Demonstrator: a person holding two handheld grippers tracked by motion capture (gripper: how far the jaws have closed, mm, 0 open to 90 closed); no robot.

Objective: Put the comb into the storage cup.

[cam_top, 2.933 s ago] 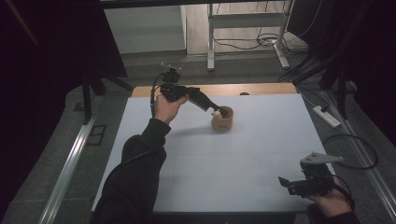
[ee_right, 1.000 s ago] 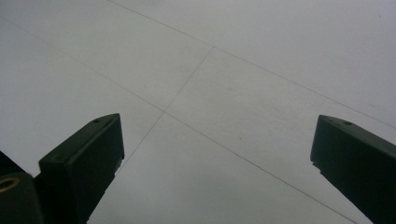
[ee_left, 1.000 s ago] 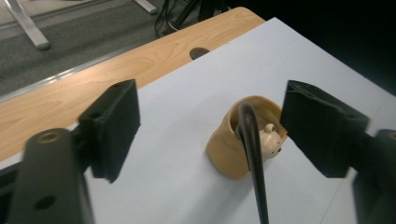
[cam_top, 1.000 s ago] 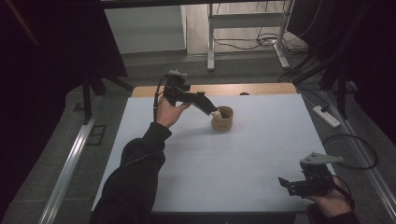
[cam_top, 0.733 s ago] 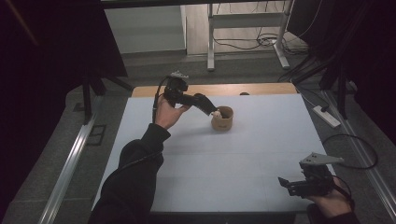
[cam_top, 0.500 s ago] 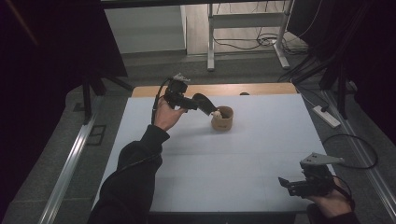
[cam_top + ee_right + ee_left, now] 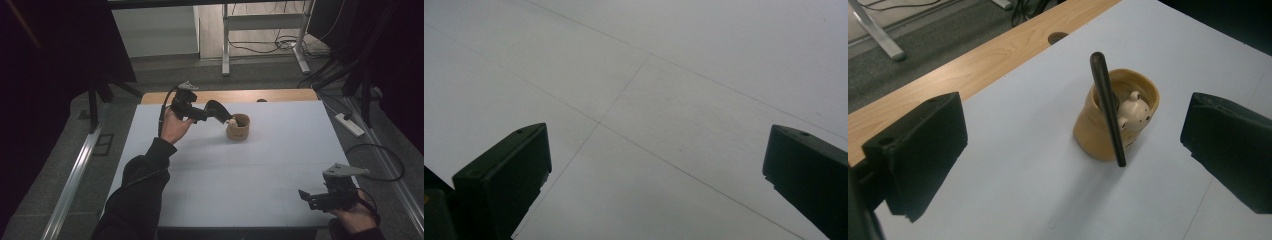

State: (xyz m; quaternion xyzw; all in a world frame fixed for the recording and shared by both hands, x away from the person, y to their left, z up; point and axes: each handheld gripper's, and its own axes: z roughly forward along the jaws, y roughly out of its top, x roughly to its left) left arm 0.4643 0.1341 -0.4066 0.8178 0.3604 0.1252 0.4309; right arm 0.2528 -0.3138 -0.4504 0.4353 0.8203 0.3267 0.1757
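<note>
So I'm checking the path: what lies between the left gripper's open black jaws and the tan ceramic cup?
Bare white table in the left gripper view; a dark stick leans in the tan ceramic cup.

- The cup (image 7: 238,127) with its upright stick (image 7: 1108,107) stands alone on the far middle of the table (image 7: 260,170).
- Near, left and right of it, bare table gives free passage.

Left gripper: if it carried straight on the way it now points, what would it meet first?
Probably the dark pen standing in the yellow cup, which lie between the open jaws of the left gripper. Nothing sits nearer on the white table, though depth is hard to judge.
</note>
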